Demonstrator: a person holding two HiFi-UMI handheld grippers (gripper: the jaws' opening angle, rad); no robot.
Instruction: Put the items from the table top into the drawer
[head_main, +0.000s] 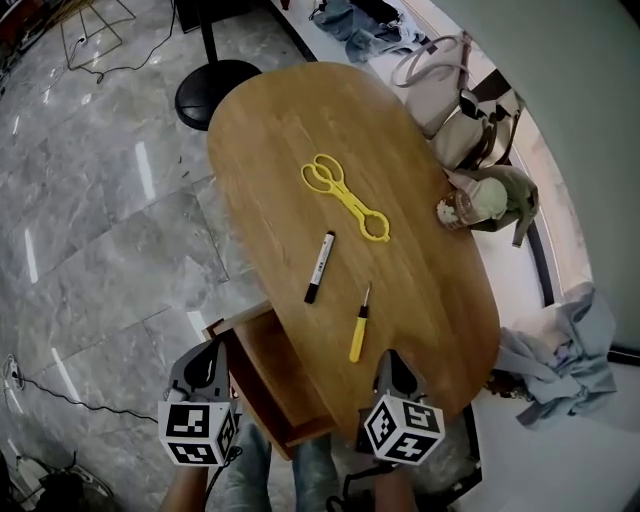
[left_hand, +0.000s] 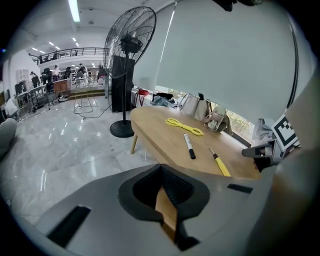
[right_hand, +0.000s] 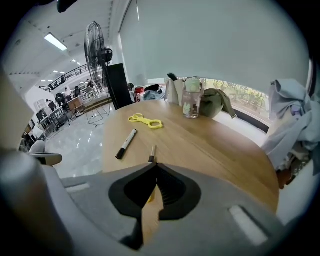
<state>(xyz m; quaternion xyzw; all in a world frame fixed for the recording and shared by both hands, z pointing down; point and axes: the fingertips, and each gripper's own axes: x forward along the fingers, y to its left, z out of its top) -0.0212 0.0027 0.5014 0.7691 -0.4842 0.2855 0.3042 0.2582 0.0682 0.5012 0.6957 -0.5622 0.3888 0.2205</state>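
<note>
Three items lie on the oval wooden table (head_main: 420, 290): yellow plastic tongs (head_main: 345, 195) (left_hand: 184, 126) (right_hand: 145, 120), a black-and-white marker (head_main: 320, 266) (left_hand: 189, 146) (right_hand: 126, 143) and a yellow-handled screwdriver (head_main: 359, 325) (left_hand: 219, 163) (right_hand: 151, 153). An open wooden drawer (head_main: 262, 375) juts out under the table's near left edge, and nothing shows inside it. My left gripper (head_main: 216, 347) (left_hand: 161, 166) hovers beside the drawer's left wall, shut and holding nothing. My right gripper (head_main: 389, 357) (right_hand: 156, 165) hangs over the near table edge just behind the screwdriver, shut and empty too.
A jar with a green lid (head_main: 455, 210) (right_hand: 191, 102) stands at the table's right edge, next to bags (head_main: 460, 100) on the sill. Crumpled clothes (head_main: 560, 350) lie at the right. A floor fan's black base (head_main: 215, 92) stands beyond the table's far end.
</note>
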